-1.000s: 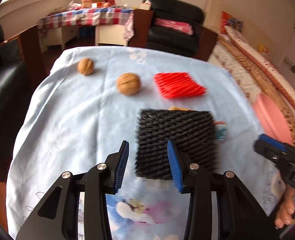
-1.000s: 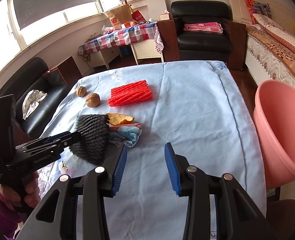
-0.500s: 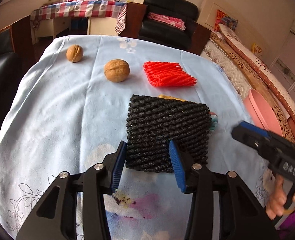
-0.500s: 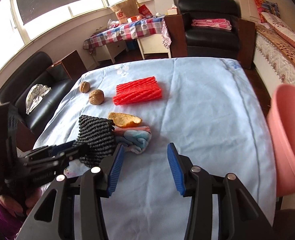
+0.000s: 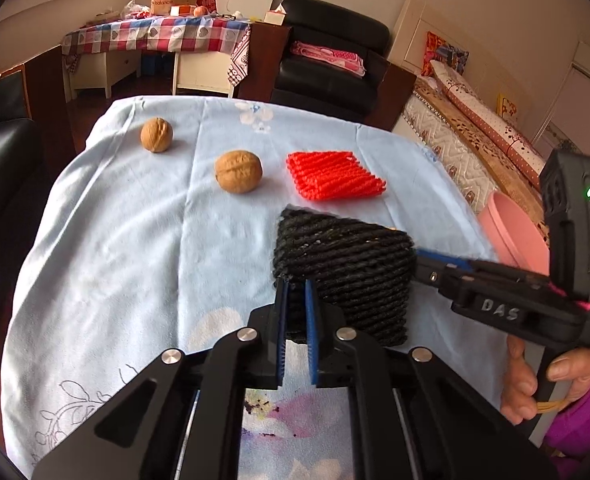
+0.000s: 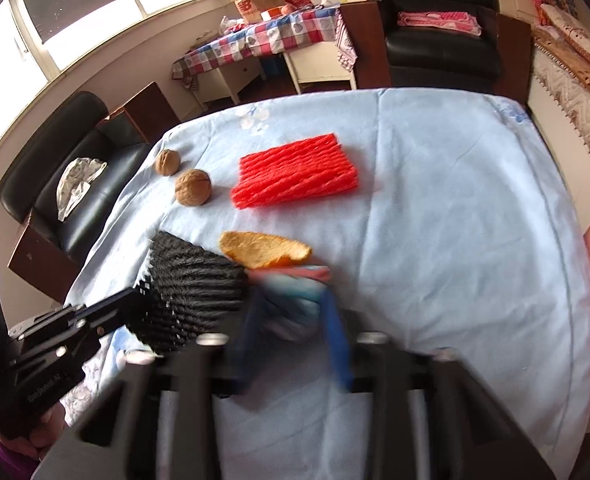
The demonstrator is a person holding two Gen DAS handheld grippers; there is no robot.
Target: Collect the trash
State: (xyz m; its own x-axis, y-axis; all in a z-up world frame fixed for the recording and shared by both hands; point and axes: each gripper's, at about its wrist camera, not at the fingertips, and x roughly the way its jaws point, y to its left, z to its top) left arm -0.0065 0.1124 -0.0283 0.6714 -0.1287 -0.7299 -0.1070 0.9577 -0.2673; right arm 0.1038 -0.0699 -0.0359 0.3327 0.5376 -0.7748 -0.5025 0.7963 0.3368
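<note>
The left tongs (image 5: 295, 320) were pinched tight on the near edge of the black foam net (image 5: 347, 268), which bulged up off the worktop (image 5: 115, 240) into a cone. The right tongs (image 6: 295, 320) were closing around the crumpled striped wrapper (image 6: 295, 284), which sat between the blue pads just beside the net and touching the orange peel (image 6: 265, 250); motion blur hid whether the pads already pressed on it. To do this step well, the person would probably let the right pads finish closing before lifting, keep them clear of the peel so it was not dragged along, then carry both pieces to the pink basin (image 5: 511, 236) at the worktop's right side. The red foam net (image 6: 295, 176) and two walnuts (image 6: 193, 187) lay farther back, well apart from both tongs. The basin was cut off by the frame edge, and the wrapper's underside and the net's far edge were hidden.
</note>
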